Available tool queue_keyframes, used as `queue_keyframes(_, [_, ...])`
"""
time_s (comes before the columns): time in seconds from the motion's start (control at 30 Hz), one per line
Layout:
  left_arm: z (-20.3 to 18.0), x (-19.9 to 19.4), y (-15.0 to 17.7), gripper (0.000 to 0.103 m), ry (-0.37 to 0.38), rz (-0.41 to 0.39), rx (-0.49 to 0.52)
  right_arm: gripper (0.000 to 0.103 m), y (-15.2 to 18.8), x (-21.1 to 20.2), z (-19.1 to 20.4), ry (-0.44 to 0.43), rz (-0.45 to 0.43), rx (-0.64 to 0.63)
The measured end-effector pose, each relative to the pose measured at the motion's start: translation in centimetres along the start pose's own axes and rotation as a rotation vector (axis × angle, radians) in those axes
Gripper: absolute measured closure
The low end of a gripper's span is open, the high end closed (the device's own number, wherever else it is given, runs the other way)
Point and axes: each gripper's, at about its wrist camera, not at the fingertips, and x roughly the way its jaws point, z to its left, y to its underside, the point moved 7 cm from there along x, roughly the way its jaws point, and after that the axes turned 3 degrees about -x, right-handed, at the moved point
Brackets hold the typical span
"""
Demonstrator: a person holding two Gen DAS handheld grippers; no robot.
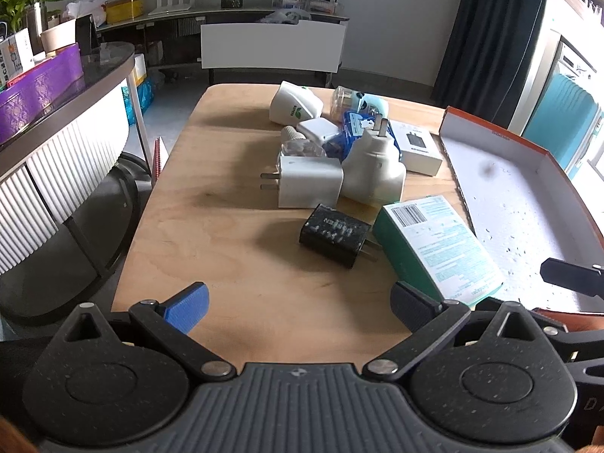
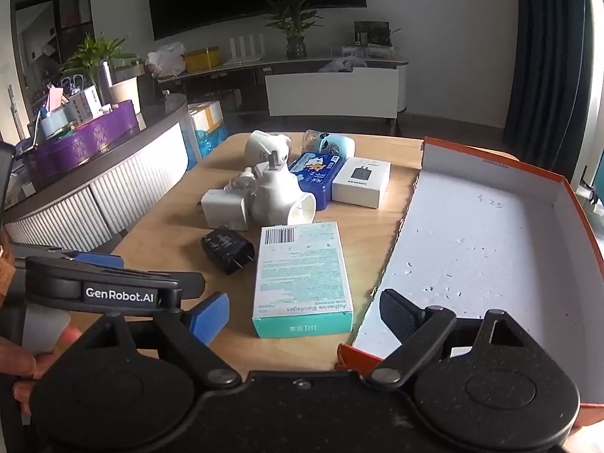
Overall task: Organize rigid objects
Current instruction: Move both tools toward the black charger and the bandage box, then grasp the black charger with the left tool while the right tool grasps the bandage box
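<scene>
Here, left gripper (image 1: pixel 300 307) spread wide, nothing between the fingers, low over the near end of the wooden table (image 1: pixel 226 204). Right gripper (image 2: pixel 304 311) also wide open and empty, blue pad on one finger, dark pad on the other, straddling the near end of the bandage box (image 2: pixel 302 277), not touching it. Black charger (image 1: pixel 334 234) lying flat just left of the bandage box, prongs toward it. Behind: white cube charger (image 1: pixel 309 181) touching a white multi-way plug adapter (image 1: pixel 373 171) standing prongs up. Farther back: blue tin (image 2: pixel 315 177), small white carton (image 2: pixel 361 181) with a charger picture, second white adapter (image 1: pixel 294 105), clear-and-blue item too blurred to name. Orange-rimmed box lid (image 2: pixel 472 241) with white inside at the table's right, just beside the bandage box.
</scene>
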Motion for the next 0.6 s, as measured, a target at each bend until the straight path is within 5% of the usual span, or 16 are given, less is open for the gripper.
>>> queue_keyframes(0.6, [1.4,1.9,-0.3,0.000,0.002,0.020,-0.004,0.001,-1.0,4.1,0.5,-0.008,0.066,-0.002])
